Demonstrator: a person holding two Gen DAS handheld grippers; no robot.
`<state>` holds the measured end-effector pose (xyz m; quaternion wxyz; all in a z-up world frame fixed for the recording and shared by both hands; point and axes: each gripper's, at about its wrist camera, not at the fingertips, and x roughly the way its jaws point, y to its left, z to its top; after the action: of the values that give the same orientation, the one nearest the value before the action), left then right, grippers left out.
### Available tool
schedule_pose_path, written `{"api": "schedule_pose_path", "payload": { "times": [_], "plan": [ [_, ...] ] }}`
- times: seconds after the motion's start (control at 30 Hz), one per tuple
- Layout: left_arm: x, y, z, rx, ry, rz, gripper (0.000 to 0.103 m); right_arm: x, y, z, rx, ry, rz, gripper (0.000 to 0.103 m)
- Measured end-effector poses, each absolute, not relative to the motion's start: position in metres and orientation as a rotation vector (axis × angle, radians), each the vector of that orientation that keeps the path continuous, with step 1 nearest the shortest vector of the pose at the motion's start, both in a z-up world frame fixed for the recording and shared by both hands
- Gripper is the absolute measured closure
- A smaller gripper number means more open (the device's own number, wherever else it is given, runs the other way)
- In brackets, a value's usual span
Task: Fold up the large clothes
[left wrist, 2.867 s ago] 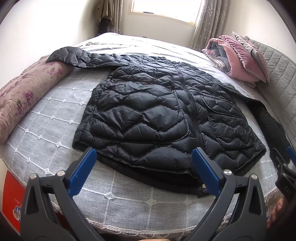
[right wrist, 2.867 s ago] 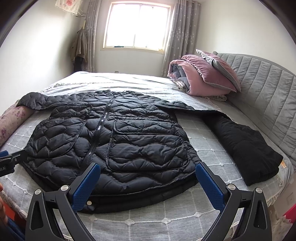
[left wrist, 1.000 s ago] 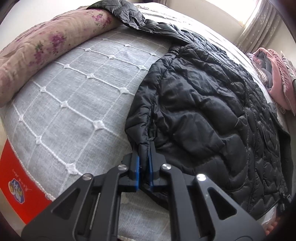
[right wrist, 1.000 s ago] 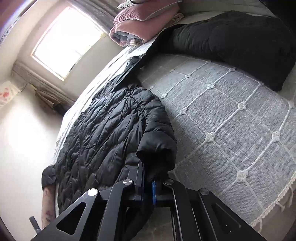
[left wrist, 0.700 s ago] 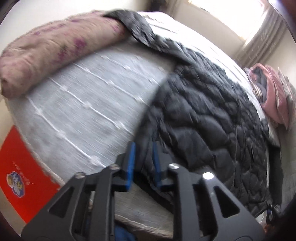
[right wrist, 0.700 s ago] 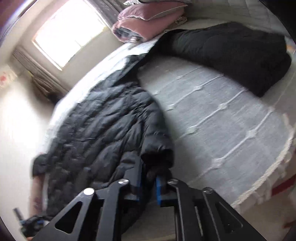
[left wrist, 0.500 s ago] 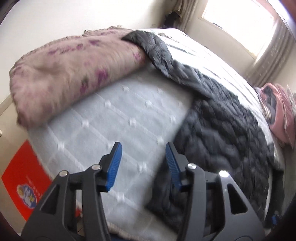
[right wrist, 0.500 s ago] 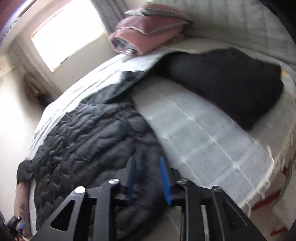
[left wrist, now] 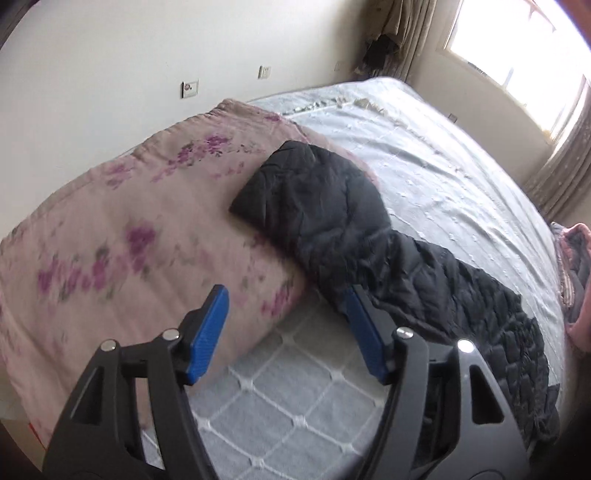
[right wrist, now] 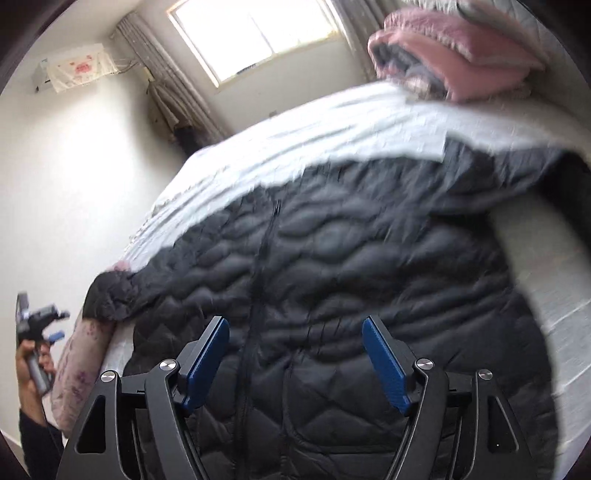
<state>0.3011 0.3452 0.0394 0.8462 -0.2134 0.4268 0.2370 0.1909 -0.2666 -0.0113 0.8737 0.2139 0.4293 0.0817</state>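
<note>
A black quilted puffer jacket point(right wrist: 351, 266) lies flat on the bed, zip up. Its left sleeve point(left wrist: 325, 206) stretches out, cuff resting on a pink floral quilt point(left wrist: 122, 236). My left gripper point(left wrist: 284, 325) is open and empty, close in front of that sleeve, above the quilt's edge. My right gripper point(right wrist: 295, 350) is open and empty, hovering over the jacket's body near the zip. The left gripper also shows small at the far left of the right wrist view point(right wrist: 40, 325). The view is motion-blurred.
The grey checked bedspread point(left wrist: 295, 406) covers the bed. A pile of pink folded bedding point(right wrist: 461, 59) sits near the headboard. A wall with sockets point(left wrist: 190, 88) runs behind the floral quilt. A window with curtains point(right wrist: 258, 33) is at the far end.
Both grippers let go of the jacket's bottom corners and opened. The left one moved up toward the sleeve on the floral quilt; the right one swung over the jacket body.
</note>
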Motion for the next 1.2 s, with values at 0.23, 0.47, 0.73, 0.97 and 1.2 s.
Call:
{"api": "schedule_pose_path", "payload": {
  "times": [0.23, 0.47, 0.73, 0.97, 1.2],
  "plan": [
    [0.35, 0.379, -0.009, -0.522, 1.017, 0.622, 0.044, 0.192, -0.278, -0.018, 0.465, 0.892, 0.104, 0.027],
    [0.351, 0.381, -0.003, -0.488, 0.912, 0.721, 0.102, 0.191, -0.291, -0.02, 0.478, 0.901, 0.092, 0.027],
    [0.309, 0.41, 0.063, -0.41, 0.728, 0.781, 0.103, 0.184, -0.298, -0.016, 0.501, 0.891, 0.102, 0.027],
    [0.317, 0.402, 0.024, -0.614, 0.88, 0.586, 0.078, 0.18, -0.304, -0.018, 0.519, 0.899, 0.102, 0.027],
    [0.357, 0.389, -0.005, -0.648, 0.92, 0.611, 0.04, 0.18, -0.309, -0.016, 0.527, 0.899, 0.093, 0.027]
  ]
}}
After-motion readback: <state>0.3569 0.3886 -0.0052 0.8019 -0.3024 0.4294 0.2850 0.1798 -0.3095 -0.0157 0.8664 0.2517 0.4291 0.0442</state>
